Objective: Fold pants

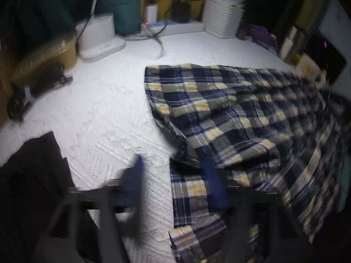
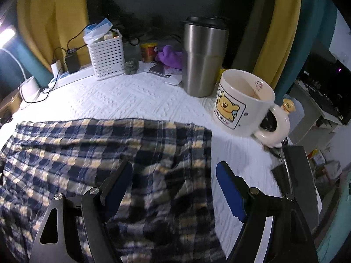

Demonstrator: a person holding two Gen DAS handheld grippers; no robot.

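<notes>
Blue, yellow and white plaid pants lie on a white quilted cover, with one layer folded over another at the near edge. My left gripper hovers over the pants' left edge, blurred. Its jaws stand apart: the left finger is over bare cover, the right finger over plaid cloth, and nothing is pinched. In the right wrist view the pants fill the lower left. My right gripper is wide open above their right edge, its left finger over plaid and its right finger over the white cover.
A bear mug and a steel tumbler stand close behind the right gripper. A white basket, chargers and cables line the back. A white lamp base, a cardboard box and dark cloth sit on the left.
</notes>
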